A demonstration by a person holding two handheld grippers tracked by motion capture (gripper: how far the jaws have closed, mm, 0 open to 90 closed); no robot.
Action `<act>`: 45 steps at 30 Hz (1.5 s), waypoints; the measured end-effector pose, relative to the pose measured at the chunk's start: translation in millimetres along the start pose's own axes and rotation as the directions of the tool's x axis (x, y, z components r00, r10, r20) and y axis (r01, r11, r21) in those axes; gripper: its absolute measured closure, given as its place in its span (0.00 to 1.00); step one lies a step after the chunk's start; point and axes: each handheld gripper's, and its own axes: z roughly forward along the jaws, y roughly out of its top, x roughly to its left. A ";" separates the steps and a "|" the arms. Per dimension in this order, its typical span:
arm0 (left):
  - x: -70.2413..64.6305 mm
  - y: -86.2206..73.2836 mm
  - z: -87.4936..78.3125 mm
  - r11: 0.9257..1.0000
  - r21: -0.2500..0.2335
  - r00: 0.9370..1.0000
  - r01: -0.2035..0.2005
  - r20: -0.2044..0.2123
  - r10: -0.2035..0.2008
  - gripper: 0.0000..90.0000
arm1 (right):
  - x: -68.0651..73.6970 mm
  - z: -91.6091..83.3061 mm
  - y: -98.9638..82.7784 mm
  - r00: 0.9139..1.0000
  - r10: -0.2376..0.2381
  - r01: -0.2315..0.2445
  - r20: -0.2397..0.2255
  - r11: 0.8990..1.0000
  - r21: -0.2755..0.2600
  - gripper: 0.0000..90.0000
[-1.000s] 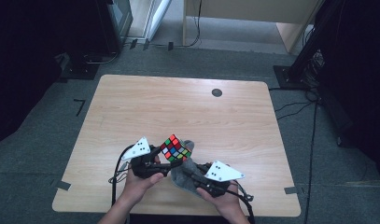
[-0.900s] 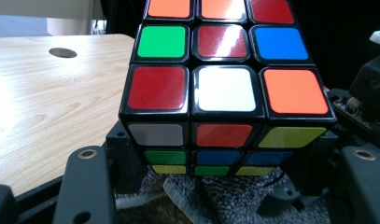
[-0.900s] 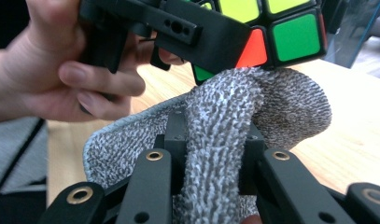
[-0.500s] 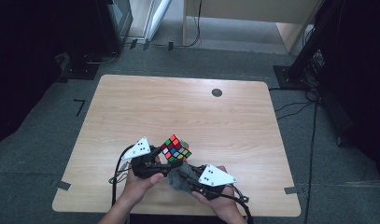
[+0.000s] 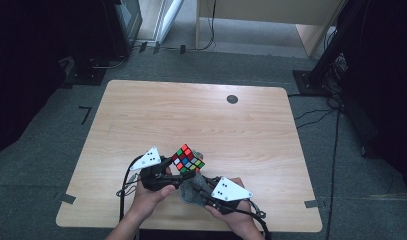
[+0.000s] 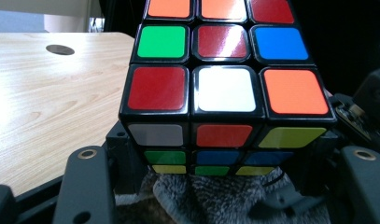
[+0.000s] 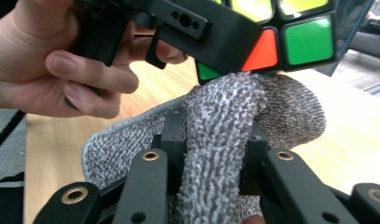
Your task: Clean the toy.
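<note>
Near the table's front edge, the left tongs pinch a scrambled puzzle cube and hold it raised, seemingly so its underside can be wiped. The right tongs pinch a folded grey cloth up against it. The right gripper view shows cloth touching cube; the high view hides that contact.

Left gripper: held near the table's front edge, jaws clamped on the cube, which is raised off the table.
Left hand: wrapped around the gripper's body (fingers curled, seen close in the right gripper view).
Right gripper: jaws pinched on the grey cloth, which is pressed to the cube's underside.
Right hand: placed beside the left.
</note>
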 end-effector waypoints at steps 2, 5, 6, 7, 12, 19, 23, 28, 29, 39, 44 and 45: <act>0.0 0.3 -0.2 1.000 0.000 1.000 -0.003 0.000 0.003 0.39 | -9.3 -5.7 1.5 0.999 0.036 -0.035 0.037 0.999 -0.031 0.80; -0.2 -0.6 1.2 1.000 0.008 1.000 -0.004 0.002 0.004 0.39 | -19.3 -12.8 2.2 0.993 0.080 -0.075 0.082 0.995 -0.063 0.80; -0.3 -0.9 1.7 1.000 0.008 1.000 -0.004 0.004 0.004 0.39 | -17.8 -12.0 1.9 0.995 0.072 -0.068 0.076 0.996 -0.059 0.80; -0.3 -1.1 1.9 1.000 0.009 1.000 0.001 0.003 -0.001 0.39 | -14.6 -10.1 1.3 0.996 0.063 -0.060 0.067 0.997 -0.049 0.80; 0.8 -0.5 0.2 1.000 0.005 1.000 0.002 -0.003 -0.002 0.39 | 5.0 3.2 -2.0 1.000 -0.006 0.006 -0.007 1.000 0.003 0.80; -0.3 -1.7 2.5 1.000 0.014 1.000 -0.002 0.000 0.002 0.39 | -23.1 -15.5 0.8 0.988 0.115 -0.107 0.105 0.991 -0.082 0.81; -0.1 -1.4 2.4 1.000 0.011 1.000 0.006 0.000 -0.006 0.39 | -11.7 -7.9 -2.4 0.995 0.084 -0.081 0.060 0.995 -0.055 0.80; 1.3 -0.3 -0.4 1.000 -0.001 1.000 0.012 0.000 -0.012 0.39 | 0.1 -2.4 -0.5 1.000 0.015 -0.014 0.022 1.000 -0.021 0.80; 1.4 -0.1 -0.8 1.000 -0.002 1.000 0.013 0.000 -0.013 0.39 | -3.8 -5.3 0.6 0.999 0.027 -0.026 0.036 0.999 -0.035 0.80; 1.6 -0.6 -0.4 1.000 0.004 1.000 0.012 -0.002 -0.012 0.39 | 6.8 1.4 -2.0 1.000 -0.015 0.015 0.005 1.000 -0.006 0.80; 1.3 -0.5 -0.2 1.000 0.005 1.000 0.007 -0.001 -0.007 0.39 | -12.6 -10.0 1.4 0.996 0.063 -0.060 0.056 0.997 -0.054 0.80; 0.8 -1.1 0.8 1.000 0.009 1.000 0.007 0.002 -0.007 0.39 | -17.9 -13.1 1.2 0.993 0.089 -0.084 0.075 0.994 -0.067 0.81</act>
